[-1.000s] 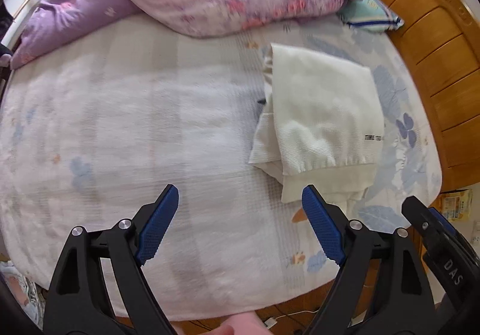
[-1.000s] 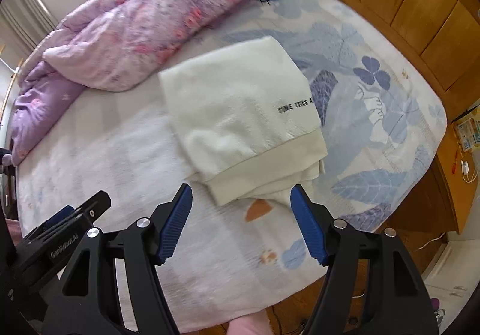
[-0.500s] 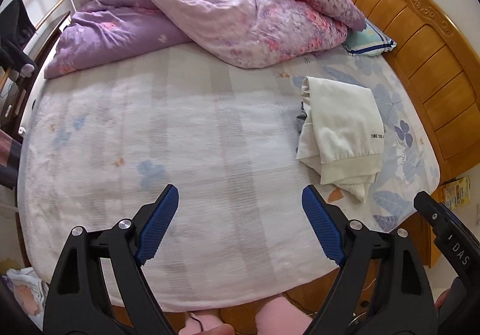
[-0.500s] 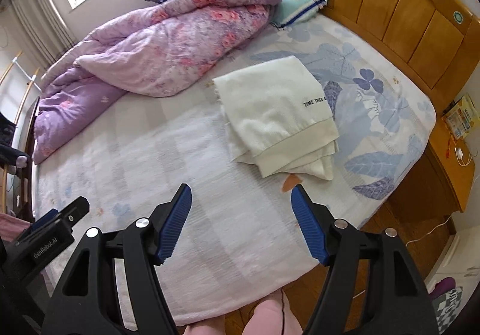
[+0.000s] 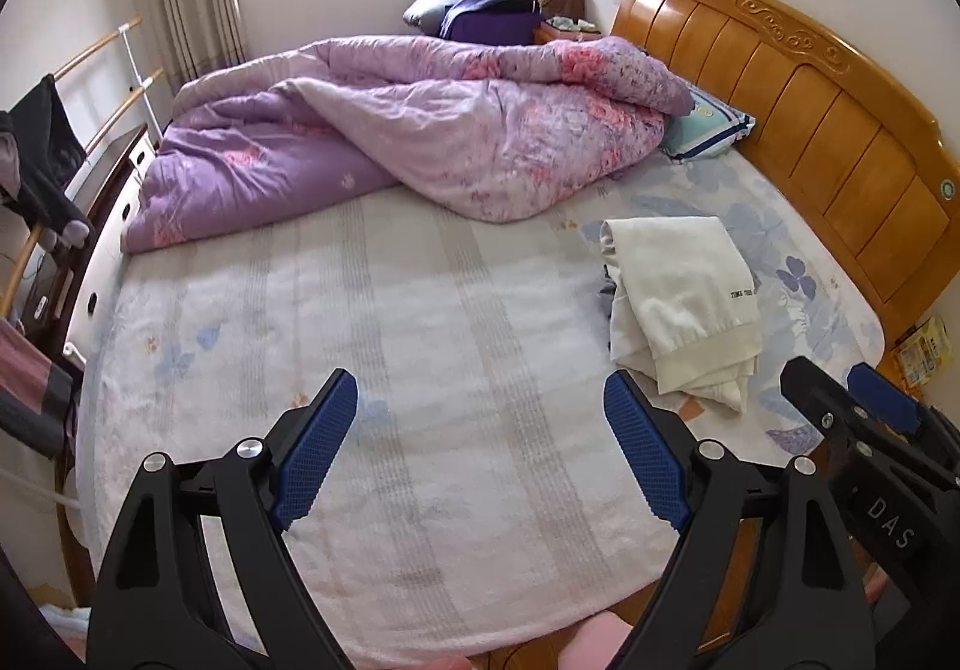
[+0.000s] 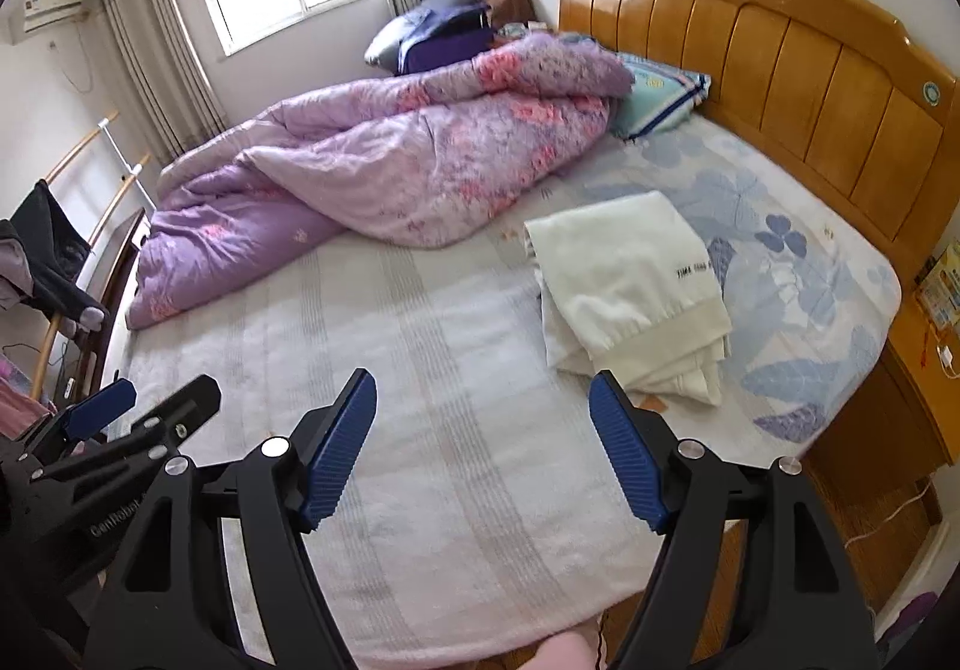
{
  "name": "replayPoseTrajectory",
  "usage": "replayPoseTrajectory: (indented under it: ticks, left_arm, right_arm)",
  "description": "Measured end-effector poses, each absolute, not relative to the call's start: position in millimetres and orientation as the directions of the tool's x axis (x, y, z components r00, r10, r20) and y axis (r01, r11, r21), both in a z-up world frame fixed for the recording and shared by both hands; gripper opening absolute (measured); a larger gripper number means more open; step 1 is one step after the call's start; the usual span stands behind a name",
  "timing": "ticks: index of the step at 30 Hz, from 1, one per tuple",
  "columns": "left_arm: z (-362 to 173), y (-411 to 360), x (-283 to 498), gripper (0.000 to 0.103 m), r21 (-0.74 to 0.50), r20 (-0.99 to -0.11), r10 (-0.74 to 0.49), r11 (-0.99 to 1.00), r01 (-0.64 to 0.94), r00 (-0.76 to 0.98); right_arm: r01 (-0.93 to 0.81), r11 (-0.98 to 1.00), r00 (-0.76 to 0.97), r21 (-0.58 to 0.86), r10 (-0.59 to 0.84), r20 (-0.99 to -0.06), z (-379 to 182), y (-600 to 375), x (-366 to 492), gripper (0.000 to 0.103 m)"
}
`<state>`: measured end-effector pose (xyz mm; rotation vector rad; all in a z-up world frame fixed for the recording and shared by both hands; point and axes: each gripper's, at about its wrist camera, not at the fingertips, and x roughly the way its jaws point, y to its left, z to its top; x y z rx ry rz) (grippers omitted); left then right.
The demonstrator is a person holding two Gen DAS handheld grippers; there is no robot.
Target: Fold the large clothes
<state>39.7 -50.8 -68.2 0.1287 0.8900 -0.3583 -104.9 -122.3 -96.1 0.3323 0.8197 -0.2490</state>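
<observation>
A folded cream garment (image 5: 681, 298) (image 6: 630, 286) with small black lettering lies on the right side of the bed, near the headboard. My left gripper (image 5: 480, 448) hangs open above the bed's near edge, well short of the garment, with nothing between its blue pads. My right gripper (image 6: 483, 442) is also raised over the near edge; its jaws are opening and hold nothing. Each gripper shows at the edge of the other's view.
A crumpled purple floral quilt (image 5: 420, 130) (image 6: 384, 154) fills the far side of the bed. A teal pillow (image 6: 660, 94) leans at the wooden headboard (image 5: 798, 112). A clothes rack (image 6: 66, 244) stands left, a nightstand (image 6: 900, 388) right. The pale bedsheet (image 5: 390, 322) spreads between.
Both grippers have pulled up and back from the garment, so the whole bed and room now show. The folded garment lies where it was.
</observation>
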Motion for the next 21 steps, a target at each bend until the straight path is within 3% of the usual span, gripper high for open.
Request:
replayPoseTrajectory:
  ticks: [13,21]
  left_arm:
    - [-55.2,-64.1,50.2,0.087,-0.044,-0.722,-0.266,0.939,0.342,0.638]
    - [-61.6,-70.2,70.4,0.087,-0.045,-0.745,-0.238,0.95,0.308,0.623]
  right_arm:
    - [0.328,0.925,0.696,0.194,-0.098,-0.711,-90.1,-136.5,-90.2,0.071]
    - [0.322,0.925,0.679,0.2,-0.079,-0.73,-95.4,-145.1,-76.3,0.072]
